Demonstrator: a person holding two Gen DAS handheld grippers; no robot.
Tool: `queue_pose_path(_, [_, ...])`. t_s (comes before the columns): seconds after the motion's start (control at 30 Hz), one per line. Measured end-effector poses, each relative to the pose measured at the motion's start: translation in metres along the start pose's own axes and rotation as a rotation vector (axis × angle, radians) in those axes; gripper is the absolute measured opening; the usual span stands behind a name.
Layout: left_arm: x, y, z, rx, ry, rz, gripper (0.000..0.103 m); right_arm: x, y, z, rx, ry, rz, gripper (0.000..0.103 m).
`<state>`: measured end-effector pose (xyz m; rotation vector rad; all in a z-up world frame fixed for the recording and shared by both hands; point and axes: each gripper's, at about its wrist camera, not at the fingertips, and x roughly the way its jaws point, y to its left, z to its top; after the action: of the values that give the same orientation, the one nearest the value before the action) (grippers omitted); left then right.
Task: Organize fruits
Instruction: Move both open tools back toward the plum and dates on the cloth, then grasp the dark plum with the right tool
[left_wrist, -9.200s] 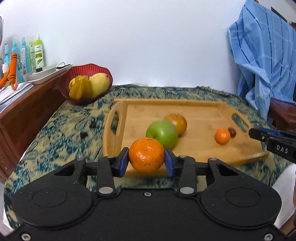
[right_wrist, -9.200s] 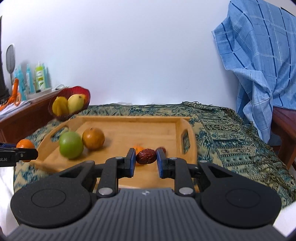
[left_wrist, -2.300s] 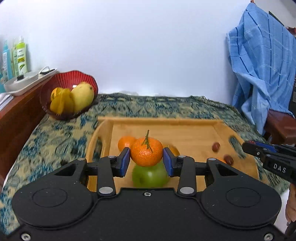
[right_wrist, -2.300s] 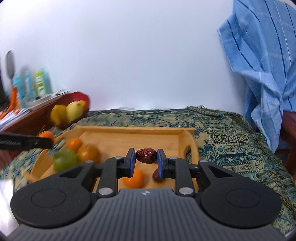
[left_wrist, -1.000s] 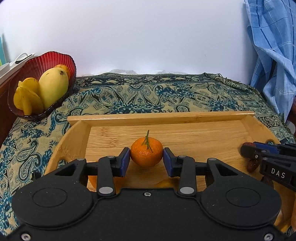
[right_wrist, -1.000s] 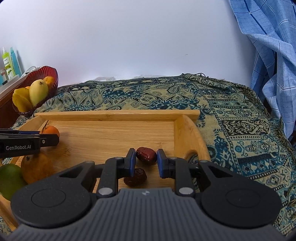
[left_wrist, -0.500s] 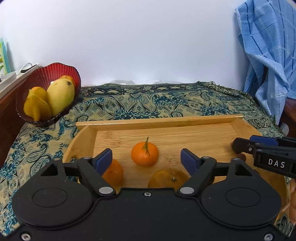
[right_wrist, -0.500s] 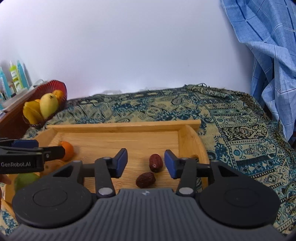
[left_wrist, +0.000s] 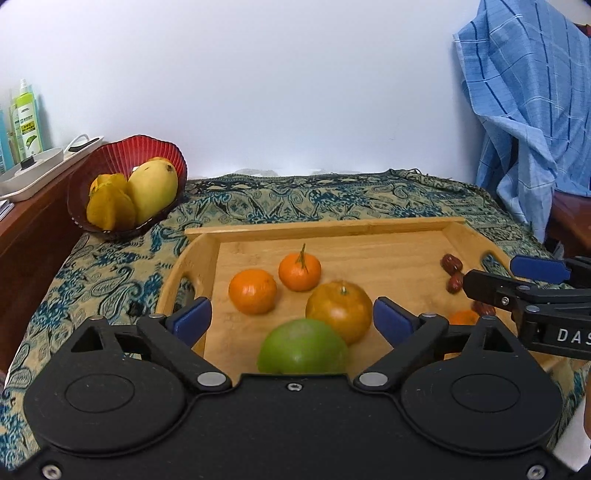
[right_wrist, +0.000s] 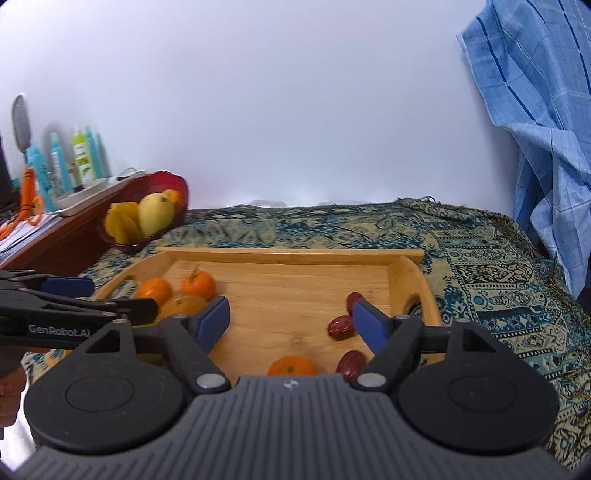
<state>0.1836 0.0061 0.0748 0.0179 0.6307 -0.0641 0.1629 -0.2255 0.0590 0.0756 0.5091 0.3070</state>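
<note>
While both grippers stand over the wooden tray (left_wrist: 388, 230), the left gripper (left_wrist: 291, 319) and right gripper (right_wrist: 290, 319) have just been opening, jaws wide apart and empty. Stemmed tangerine (left_wrist: 299, 271), a second tangerine (left_wrist: 252, 291), orange (left_wrist: 338, 312) and green apple (left_wrist: 303, 347) cluster at left; three red dates (right_wrist: 340, 328) lie at right.

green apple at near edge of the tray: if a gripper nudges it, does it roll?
Probably: the green apple looks round and smooth, on flat bare wood. It likely stops soon, since the brownish orange fruit sits right behind it. Its size suggests it is heavier than the tangerines.
</note>
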Motion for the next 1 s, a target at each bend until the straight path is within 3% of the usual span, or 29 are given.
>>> queue_pose_path(0.33, [-0.037, 0.002, -0.034, -0.003, -0.009, -0.006, 0.100, -0.036, 0.009, -0.029, -0.021, -0.020, 0.011, 0.089])
queue_pose_path(1.0, [-0.076, 0.004, -0.098, -0.013, 0.039, -0.002, 0.101, -0.088, 0.026, -0.092, -0.046, -0.019, 0.012, 0.093])
